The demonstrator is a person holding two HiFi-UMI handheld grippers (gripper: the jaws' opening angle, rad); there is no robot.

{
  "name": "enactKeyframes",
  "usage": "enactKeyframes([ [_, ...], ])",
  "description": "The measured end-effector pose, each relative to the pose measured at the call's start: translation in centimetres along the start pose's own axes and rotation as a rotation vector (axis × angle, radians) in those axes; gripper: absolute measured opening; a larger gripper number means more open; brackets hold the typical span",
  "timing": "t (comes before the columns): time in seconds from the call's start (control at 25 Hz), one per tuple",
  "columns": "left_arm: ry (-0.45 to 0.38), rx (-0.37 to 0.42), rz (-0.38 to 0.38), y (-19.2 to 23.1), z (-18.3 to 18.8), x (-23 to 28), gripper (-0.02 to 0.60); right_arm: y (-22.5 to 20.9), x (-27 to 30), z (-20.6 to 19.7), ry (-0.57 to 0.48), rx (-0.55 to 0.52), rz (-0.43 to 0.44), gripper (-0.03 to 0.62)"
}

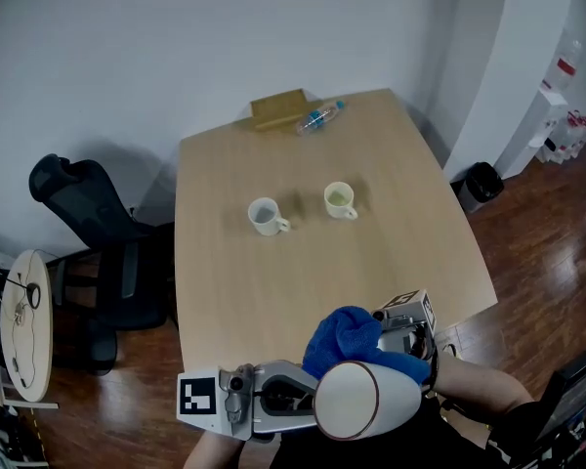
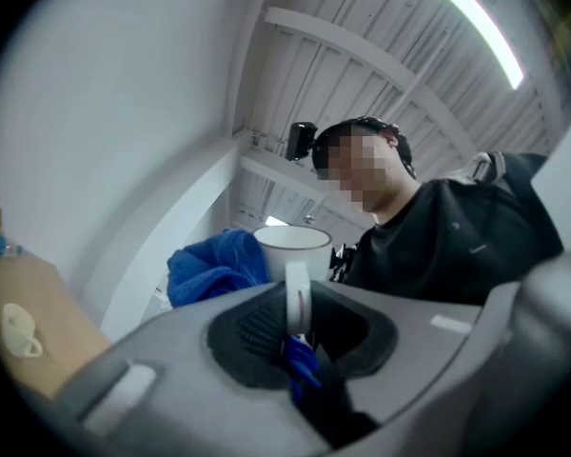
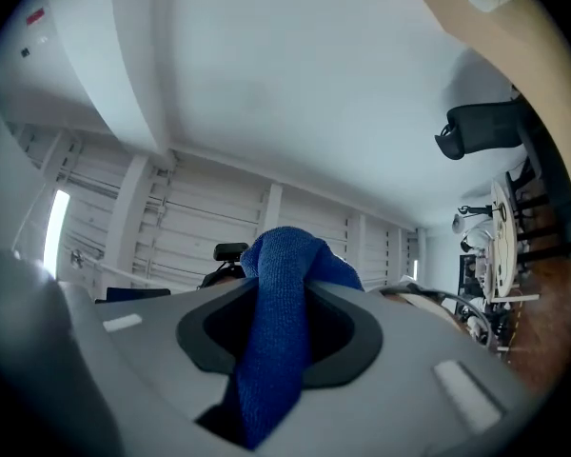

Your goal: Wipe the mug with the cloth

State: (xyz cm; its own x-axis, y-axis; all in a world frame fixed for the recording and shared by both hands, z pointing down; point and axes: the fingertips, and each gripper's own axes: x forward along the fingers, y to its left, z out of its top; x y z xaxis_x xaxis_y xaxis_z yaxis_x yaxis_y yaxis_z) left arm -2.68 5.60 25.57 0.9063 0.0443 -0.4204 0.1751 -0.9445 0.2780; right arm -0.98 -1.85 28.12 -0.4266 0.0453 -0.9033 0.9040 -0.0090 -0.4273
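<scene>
While two other cups stand untouched near the middle of the table (image 1: pixel 225 291), the person holds the white mug (image 1: pixel 356 399) in the air over the table's near edge, at six o'clock in the head view. The left gripper (image 1: pixel 308 399) comes in from nine o'clock of the mug, and its jaws are clenched on the mug's handle (image 2: pixel 297 298), with a scrap of blue pinched just below it. The blue cloth (image 1: pixel 347 338) is bunched against the mug at its twelve o'clock and touches it. The right gripper (image 1: pixel 396 335), at two o'clock of the mug, grasps the cloth, and a thick fold of it runs up between the jaws in the right gripper view. Of the cups on the table, the white cup (image 1: pixel 264 216) sits at nine o'clock of the pale yellow cup (image 1: pixel 340 200). A plastic bottle (image 1: pixel 320 117) and a flat brown box (image 1: pixel 278 108) lie at the table's twelve o'clock edge. A black office chair (image 1: pixel 93 252) stands at nine o'clock, off the table.
</scene>
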Motion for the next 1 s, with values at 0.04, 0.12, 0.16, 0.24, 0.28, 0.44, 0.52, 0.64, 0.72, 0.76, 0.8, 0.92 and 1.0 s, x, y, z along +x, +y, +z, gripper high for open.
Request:
enactKeyframes([
  [0.04,-0.005,0.000,0.008,0.2,0.1,-0.1,0.061,-0.2,-0.1,0.2,-0.006,-0.014,-0.006,0.112],
  [0.12,-0.022,0.006,0.047,0.8,0.3,-0.4,0.061,-0.2,-0.5,1.5,-0.049,-0.090,-0.072,0.112],
  [0.16,-0.035,0.011,0.080,1.3,0.4,-0.6,0.061,0.0,-0.8,2.7,-0.096,-0.161,-0.147,0.112],
  [0.24,-0.076,0.021,0.168,2.8,1.2,-1.3,0.061,1.0,-2.3,6.2,-0.217,-0.393,-0.368,0.112],
  [0.28,-0.104,0.025,0.219,3.6,1.8,-1.7,0.061,2.2,-3.3,8.2,-0.272,-0.538,-0.489,0.112],
  [0.44,-0.213,0.036,0.465,8.1,4.7,-3.5,0.061,9.0,-4.4,13.5,-0.352,-1.096,-0.822,0.112],
  [0.52,-0.247,0.013,0.577,10.4,5.0,-5.0,0.061,11.9,-2.2,14.1,-0.308,-1.371,-0.922,0.112],
  [0.64,-0.302,-0.059,0.678,12.9,4.9,-6.4,0.061,12.8,2.1,12.7,-0.137,-1.815,-1.051,0.112],
  [0.72,-0.335,-0.115,0.715,13.9,4.4,-6.9,0.061,10.2,4.3,10.4,0.060,-2.067,-1.087,0.112],
  [0.76,-0.354,-0.144,0.726,14.3,4.2,-7.0,0.061,8.2,4.8,9.2,0.169,-2.161,-1.099,0.112],
  [0.8,-0.377,-0.176,0.731,14.5,4.0,-7.1,0.061,6.0,4.7,8.1,0.287,-2.244,-1.113,0.112],
  [0.92,-0.459,-0.279,0.729,14.8,3.6,-7.1,0.061,0.2,3.4,5.0,0.670,-2.465,-1.117,0.113],
  [1.0,-0.495,-0.327,0.714,14.7,3.4,-7.1,0.061,-2.3,2.4,3.9,0.867,-2.584,-1.102,0.112],
])
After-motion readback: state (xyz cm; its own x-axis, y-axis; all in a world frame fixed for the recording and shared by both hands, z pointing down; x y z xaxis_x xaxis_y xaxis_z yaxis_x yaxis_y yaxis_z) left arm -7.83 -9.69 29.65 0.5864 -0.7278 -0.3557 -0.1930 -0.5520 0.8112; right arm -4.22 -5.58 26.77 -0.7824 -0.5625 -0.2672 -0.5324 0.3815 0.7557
